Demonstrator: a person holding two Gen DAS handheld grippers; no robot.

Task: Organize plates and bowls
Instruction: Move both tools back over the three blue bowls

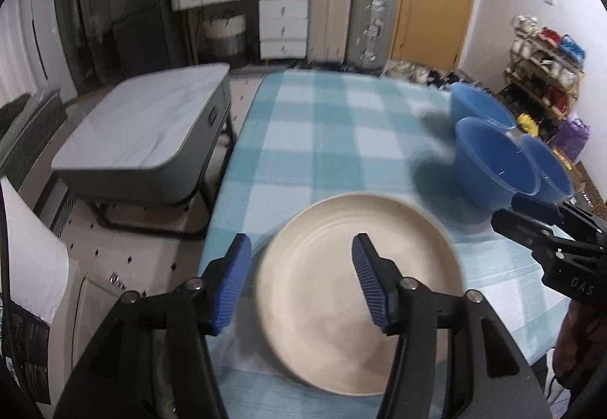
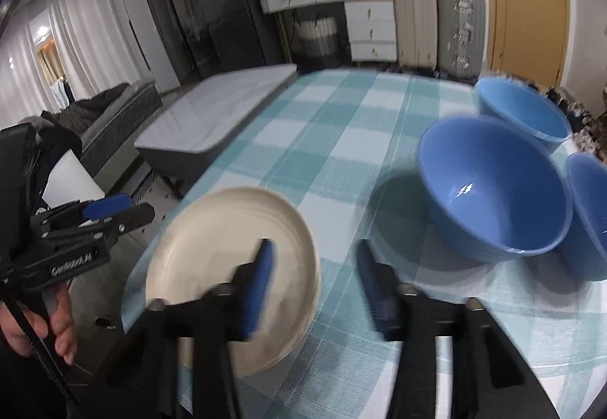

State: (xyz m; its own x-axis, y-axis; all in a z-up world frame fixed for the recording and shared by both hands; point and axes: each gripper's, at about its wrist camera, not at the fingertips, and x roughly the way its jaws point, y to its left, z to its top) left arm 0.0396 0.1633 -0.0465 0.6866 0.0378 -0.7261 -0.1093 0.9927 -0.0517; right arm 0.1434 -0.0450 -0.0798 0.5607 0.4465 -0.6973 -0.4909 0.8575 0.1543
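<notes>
Only the right wrist view shows a hand (image 2: 45, 320); both tongs (image 1: 301, 280) (image 2: 315, 282) spread, empty.

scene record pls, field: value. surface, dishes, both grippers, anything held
surface: table with blue-and-white checked cloth
plates: cream plate stack at the near edge; count unclear
bowls: three blue bowls, clustered at the right side, not nested
left gripper: open above the plates, nothing between the pads
right gripper: open, left finger over the plate rim, nothing gripped
held: nothing
image: motion blur in both views
</notes>
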